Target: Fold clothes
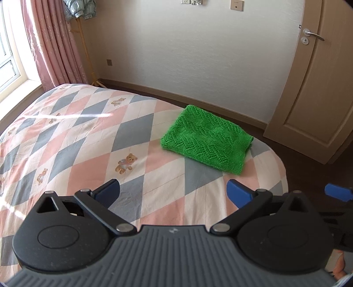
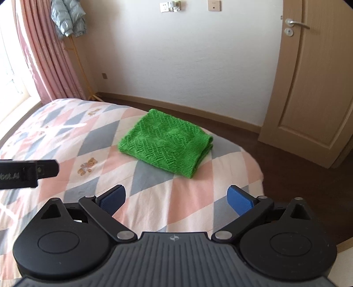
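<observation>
A bright green knitted garment [image 1: 207, 138] lies folded into a neat rectangle near the far right corner of the bed [image 1: 72, 141]; the right wrist view shows the same garment [image 2: 166, 142] with its folded edge on the right. My left gripper [image 1: 173, 194] hangs open above the bedspread, short of the garment, with nothing between its blue pads [image 1: 108, 194]. My right gripper [image 2: 176, 201] is also open and empty, back from the garment over the bedspread [image 2: 88, 141]. A blue pad of the right gripper [image 1: 337, 192] shows at the left view's right edge.
The bed's quilt has pink, grey and white diamonds with teddy bears [image 1: 126, 163]. Beyond it are dark floor [image 2: 297, 163], a white wall, a closed door [image 1: 317, 92] on the right, pink curtains [image 1: 50, 44] and a window on the left, and a jacket [image 2: 68, 18] hanging on a rack.
</observation>
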`<state>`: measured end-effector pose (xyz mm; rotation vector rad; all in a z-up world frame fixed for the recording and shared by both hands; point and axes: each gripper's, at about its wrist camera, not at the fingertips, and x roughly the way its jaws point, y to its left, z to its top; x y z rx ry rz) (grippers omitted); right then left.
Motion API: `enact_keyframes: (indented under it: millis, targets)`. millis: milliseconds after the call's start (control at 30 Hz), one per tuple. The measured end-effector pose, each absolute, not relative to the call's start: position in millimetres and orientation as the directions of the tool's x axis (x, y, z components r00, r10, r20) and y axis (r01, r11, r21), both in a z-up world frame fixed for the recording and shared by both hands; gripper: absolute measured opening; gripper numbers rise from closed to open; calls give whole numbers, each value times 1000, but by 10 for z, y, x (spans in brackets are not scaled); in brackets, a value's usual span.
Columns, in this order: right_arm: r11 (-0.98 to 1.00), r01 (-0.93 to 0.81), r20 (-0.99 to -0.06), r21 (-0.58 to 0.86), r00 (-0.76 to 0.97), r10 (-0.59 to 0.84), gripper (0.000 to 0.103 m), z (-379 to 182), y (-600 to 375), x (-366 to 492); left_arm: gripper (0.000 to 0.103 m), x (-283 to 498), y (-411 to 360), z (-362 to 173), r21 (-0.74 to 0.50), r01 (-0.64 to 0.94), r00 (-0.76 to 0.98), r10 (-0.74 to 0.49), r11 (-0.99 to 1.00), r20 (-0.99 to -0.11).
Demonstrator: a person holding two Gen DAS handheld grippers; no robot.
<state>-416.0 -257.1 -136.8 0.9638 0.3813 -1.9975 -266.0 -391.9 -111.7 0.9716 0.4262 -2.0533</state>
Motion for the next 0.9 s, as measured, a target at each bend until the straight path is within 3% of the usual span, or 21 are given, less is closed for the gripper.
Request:
enact_keyframes:
  millis: [300,500,900]
  targets:
    - [-644,765,-756,28,-405,-514,103,-1256,-2626,-4122,102,-2507,-3879,-1081,31,777,-388,-518,-628,-763]
    - [-655,749,-770,100,-359,-527,103,-1222,-2610,-4200,102,-2511,-3849,-1081,36,777,-378,-512,-629,-771]
    - [-638,764,-793,90,-332,-510,103,-1248,-2804,-4291,102,-2673,-3967,-1146,69,799,-333,-535,-597,-776]
